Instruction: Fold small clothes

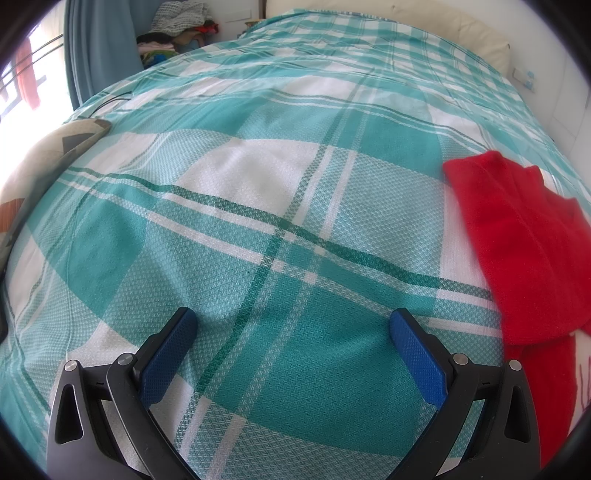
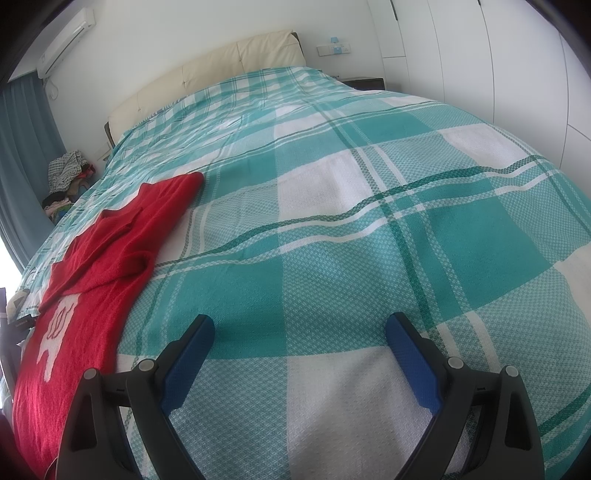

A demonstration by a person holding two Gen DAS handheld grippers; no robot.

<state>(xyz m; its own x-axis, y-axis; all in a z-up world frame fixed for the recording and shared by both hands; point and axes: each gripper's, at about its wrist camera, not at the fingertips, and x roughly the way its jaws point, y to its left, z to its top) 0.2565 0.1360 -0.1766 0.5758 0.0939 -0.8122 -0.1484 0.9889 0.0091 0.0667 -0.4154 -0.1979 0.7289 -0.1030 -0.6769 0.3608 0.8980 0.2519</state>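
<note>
Starting at your left, a patterned cushion (image 1: 44, 162) lies on the edge of the bed, and behind it a heap of clothes (image 1: 177, 22) sits by the blue curtain (image 1: 99, 44). Your left gripper (image 1: 293, 325) hovers over the teal checked bedspread (image 1: 258, 184), fingers spread wide apart and holding nothing. The red sweater (image 1: 517, 251) lies flat on the bedspread to the right of that gripper, apart from it. In the right wrist view the sweater (image 2: 99, 251) sits to the left, its white knitted figure (image 2: 55, 332) facing up. Your right gripper (image 2: 299, 328) is likewise spread wide and empty, over bare bedspread. The cream headboard (image 2: 221, 70) and white wardrobe doors (image 2: 480, 55) stand beyond.
</note>
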